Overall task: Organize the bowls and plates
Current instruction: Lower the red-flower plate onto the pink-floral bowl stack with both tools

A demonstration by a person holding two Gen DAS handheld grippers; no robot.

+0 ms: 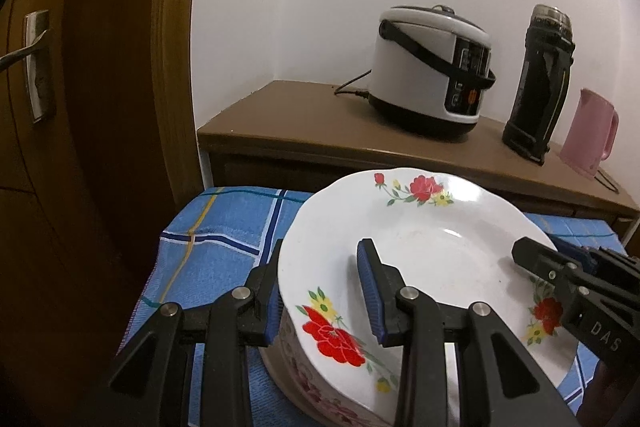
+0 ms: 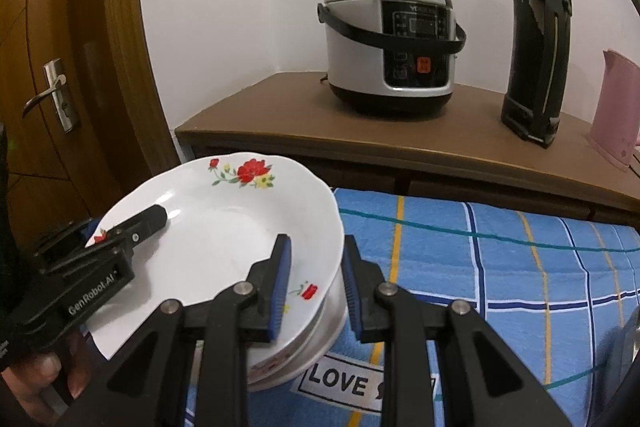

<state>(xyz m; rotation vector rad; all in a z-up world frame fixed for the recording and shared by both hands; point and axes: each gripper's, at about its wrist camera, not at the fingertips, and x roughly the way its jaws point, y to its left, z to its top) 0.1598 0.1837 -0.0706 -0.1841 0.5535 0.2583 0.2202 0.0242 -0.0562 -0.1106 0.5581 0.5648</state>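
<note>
A white deep plate with red flowers [image 1: 432,239] [image 2: 224,227] hangs tilted just above a stack of other dishes [image 1: 308,383] [image 2: 304,351] on the blue checked cloth [image 1: 224,227] [image 2: 500,267]. My left gripper [image 1: 322,245] is shut on the plate's left rim, one pad outside and one inside. My right gripper [image 2: 316,239] is shut on the opposite rim in the same way. Each gripper shows in the other view: the right gripper [image 1: 532,255] at the plate's right side, the left gripper [image 2: 156,217] at its left. The plate hides most of the stack.
Behind the cloth stands a brown cabinet [image 2: 280,115] with a white rice cooker [image 2: 390,47], a black flask [image 2: 536,43] and a pink kettle [image 2: 616,107]. A wooden door with a metal handle [image 2: 52,95] is at the left. A hand [image 2: 40,375] shows at bottom left.
</note>
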